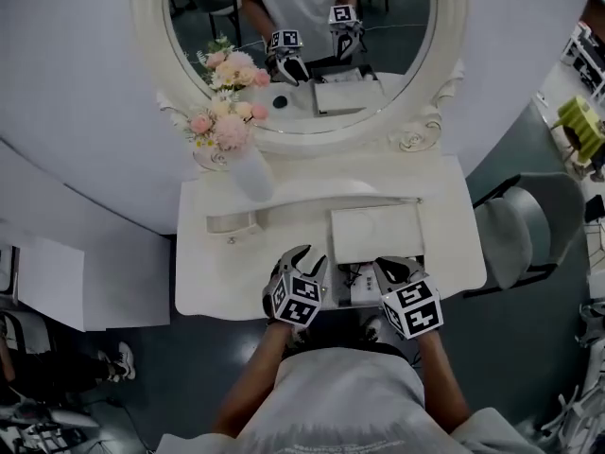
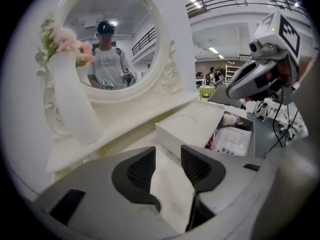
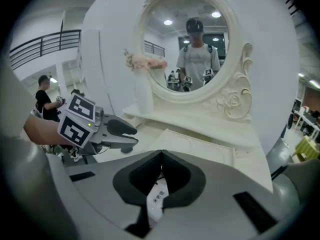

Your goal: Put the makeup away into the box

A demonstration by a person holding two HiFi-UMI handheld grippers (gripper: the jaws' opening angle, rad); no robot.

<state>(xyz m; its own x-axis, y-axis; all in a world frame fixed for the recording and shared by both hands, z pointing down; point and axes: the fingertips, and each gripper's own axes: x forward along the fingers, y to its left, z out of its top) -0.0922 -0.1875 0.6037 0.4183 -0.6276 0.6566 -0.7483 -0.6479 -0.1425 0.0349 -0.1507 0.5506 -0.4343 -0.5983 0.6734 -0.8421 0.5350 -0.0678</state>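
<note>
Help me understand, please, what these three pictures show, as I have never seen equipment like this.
There is no robot here. A person holds a hand-held gripper in each hand, and each gripper has two fingers and a cube of square markers.

The head view comes from a camera on the person's head and looks down on a white dressing table. On it are a round mirror, a vase of pink flowers, and a box of makeup with its white lid partly off.

The other two pictures come from cameras riding on the grippers. The left gripper has its fingers apart and holds nothing. The right gripper is shut on a small white printed packet.
</note>
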